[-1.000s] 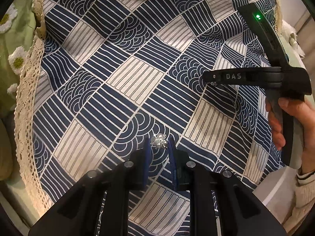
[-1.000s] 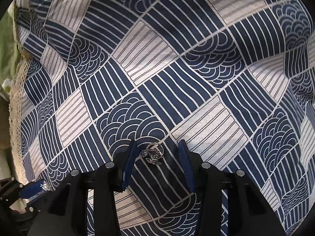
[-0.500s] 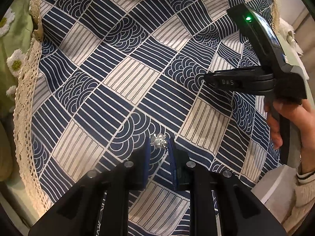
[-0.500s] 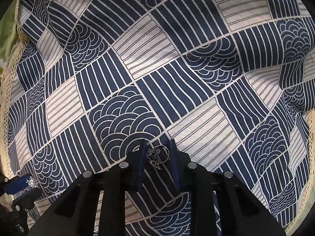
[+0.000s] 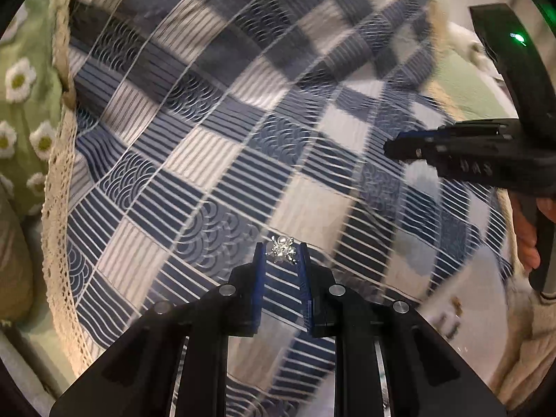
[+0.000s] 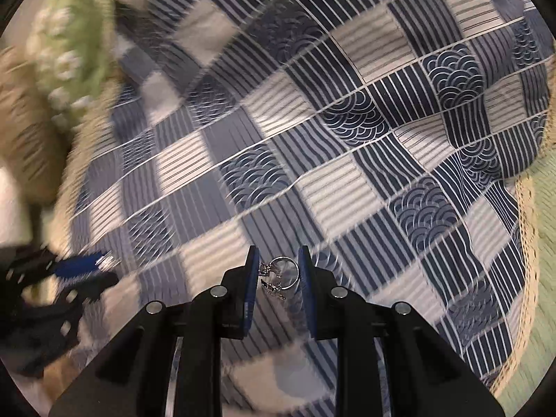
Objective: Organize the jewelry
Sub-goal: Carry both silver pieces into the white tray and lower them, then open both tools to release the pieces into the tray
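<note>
My left gripper (image 5: 280, 252) is shut on a small silver pearl ornament (image 5: 283, 250), held at the tips above the blue and white patterned cloth (image 5: 215, 160). My right gripper (image 6: 279, 264) is shut on a silver ring (image 6: 283, 272) with a decorated top, also lifted off the cloth (image 6: 347, 160). The right gripper shows in the left wrist view (image 5: 399, 147) at the right, with a hand below it. The left gripper shows blurred in the right wrist view (image 6: 100, 266) at the left, blue pads around a glinting piece.
A lace trim (image 5: 55, 180) edges the cloth on the left, beside green daisy fabric (image 5: 21, 80). Pale green fabric (image 6: 545, 208) lies past the cloth's right edge. A white surface (image 5: 462, 309) sits at the lower right.
The right gripper closed on the ring and lifted it off the cloth. Both grippers have risen and swung, so both views are now blurred. The left still holds the ornament.
</note>
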The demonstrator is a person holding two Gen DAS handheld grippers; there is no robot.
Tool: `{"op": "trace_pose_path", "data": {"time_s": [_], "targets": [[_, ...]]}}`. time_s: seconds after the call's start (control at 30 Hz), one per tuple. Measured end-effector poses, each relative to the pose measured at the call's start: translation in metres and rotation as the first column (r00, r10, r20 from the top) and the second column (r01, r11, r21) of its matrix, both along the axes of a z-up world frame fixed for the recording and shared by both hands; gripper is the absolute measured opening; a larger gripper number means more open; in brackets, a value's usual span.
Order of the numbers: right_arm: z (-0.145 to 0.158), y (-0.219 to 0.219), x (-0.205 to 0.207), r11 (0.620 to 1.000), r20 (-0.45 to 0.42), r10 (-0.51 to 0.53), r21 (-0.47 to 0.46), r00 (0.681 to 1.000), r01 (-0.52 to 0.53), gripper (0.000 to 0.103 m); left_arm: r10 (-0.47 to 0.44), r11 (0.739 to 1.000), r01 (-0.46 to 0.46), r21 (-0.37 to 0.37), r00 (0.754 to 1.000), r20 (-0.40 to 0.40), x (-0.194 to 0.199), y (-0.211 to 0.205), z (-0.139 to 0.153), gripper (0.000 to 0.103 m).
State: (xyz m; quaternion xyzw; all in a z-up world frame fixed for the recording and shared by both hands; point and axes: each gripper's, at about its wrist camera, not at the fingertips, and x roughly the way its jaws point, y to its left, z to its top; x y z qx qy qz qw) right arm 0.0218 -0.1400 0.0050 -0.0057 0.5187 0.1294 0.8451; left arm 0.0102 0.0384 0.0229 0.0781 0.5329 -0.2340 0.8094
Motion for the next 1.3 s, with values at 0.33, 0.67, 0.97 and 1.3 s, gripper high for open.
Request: {"op": "trace_pose_path", "data": {"time_s": [0.33, 0.67, 0.97, 1.3], "targets": [[-0.012, 0.005, -0.14, 0.976, 0.009, 0.216, 0.031, 0.976, -0.216, 0.024, -0.15, 0.988, 0.152, -0.033, 0.987, 0.053, -0.121, -0.032, 0.007, 0.017], [-0.08, 0.019, -0.203, 0.937, -0.11, 0.345, -0.014, 0.932, -0.349, 0.024, -0.264, 0.961, 0.268, 0.065, 0.962, -0.064, -0.186, -0.059, -0.058, 0.017], [-0.088, 0.028, -0.216, 0.907, -0.142, 0.41, -0.043, 0.901, -0.419, 0.024, -0.318, 0.938, 0.326, 0.115, 0.944, -0.085, -0.205, -0.066, -0.074, 0.017], [-0.087, 0.029, -0.218, 0.905, -0.158, 0.411, -0.052, 0.898, -0.423, 0.025, -0.323, 0.936, 0.331, 0.122, 0.943, -0.079, -0.206, -0.067, -0.072, 0.026]]}}
